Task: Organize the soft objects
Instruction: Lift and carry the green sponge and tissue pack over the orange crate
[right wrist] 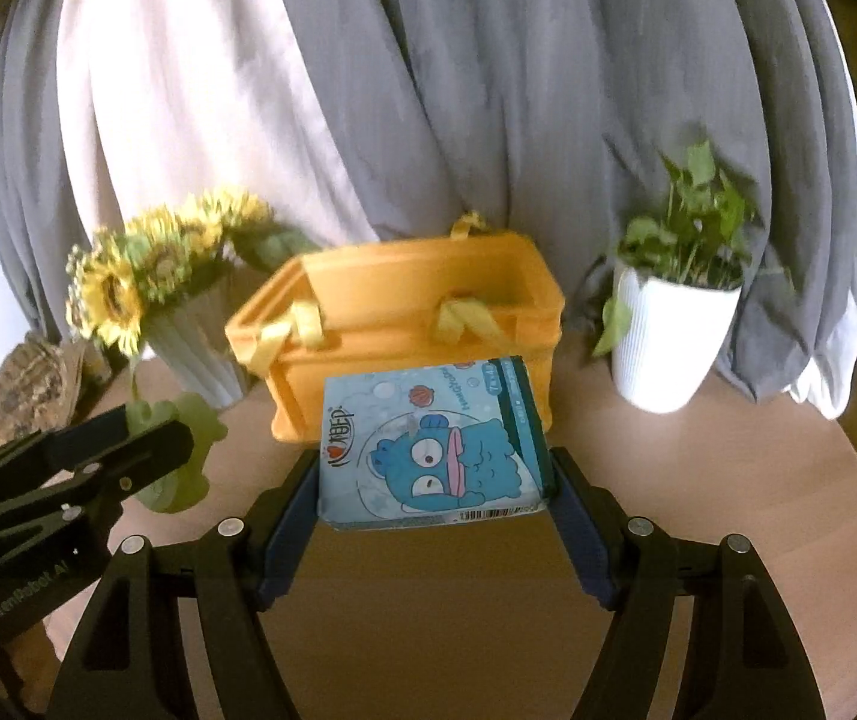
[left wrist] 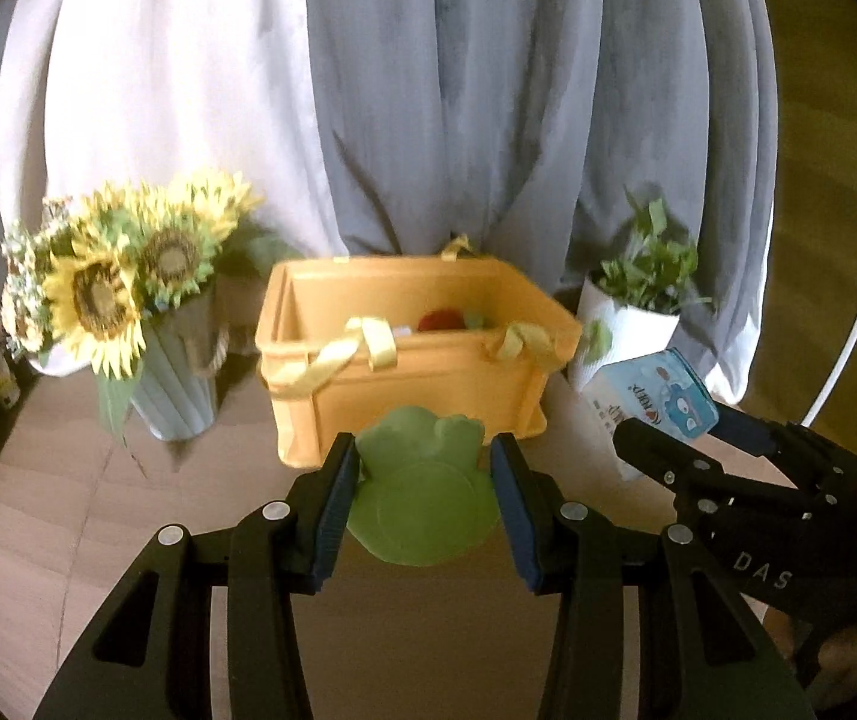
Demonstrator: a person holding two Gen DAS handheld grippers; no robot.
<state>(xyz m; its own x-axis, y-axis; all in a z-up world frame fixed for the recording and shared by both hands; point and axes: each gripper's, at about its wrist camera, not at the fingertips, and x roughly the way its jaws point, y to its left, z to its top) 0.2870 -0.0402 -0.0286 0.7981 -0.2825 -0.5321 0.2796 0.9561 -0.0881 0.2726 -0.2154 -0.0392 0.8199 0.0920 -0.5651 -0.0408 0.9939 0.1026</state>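
Observation:
My left gripper (left wrist: 425, 468) is shut on a soft green toy (left wrist: 422, 504), held above the table just in front of the yellow storage box (left wrist: 416, 384). That box has pale yellow fabric handles and holds a red item (left wrist: 442, 320). My right gripper (right wrist: 434, 480) is shut on a light blue tissue pack (right wrist: 428, 450) printed with a blue cartoon figure, also lifted in front of the box (right wrist: 404, 324). Each gripper shows in the other's view: the right gripper (left wrist: 677, 423) with its pack (left wrist: 656, 399), the left gripper (right wrist: 155, 426) with the toy (right wrist: 188, 456).
A vase of sunflowers (left wrist: 122, 294) stands left of the box and a white pot with a green plant (right wrist: 668, 330) stands right of it. Grey and white curtains (left wrist: 428, 90) hang behind. A woven brown object (right wrist: 32, 384) lies at the far left on the round wooden table (right wrist: 728, 510).

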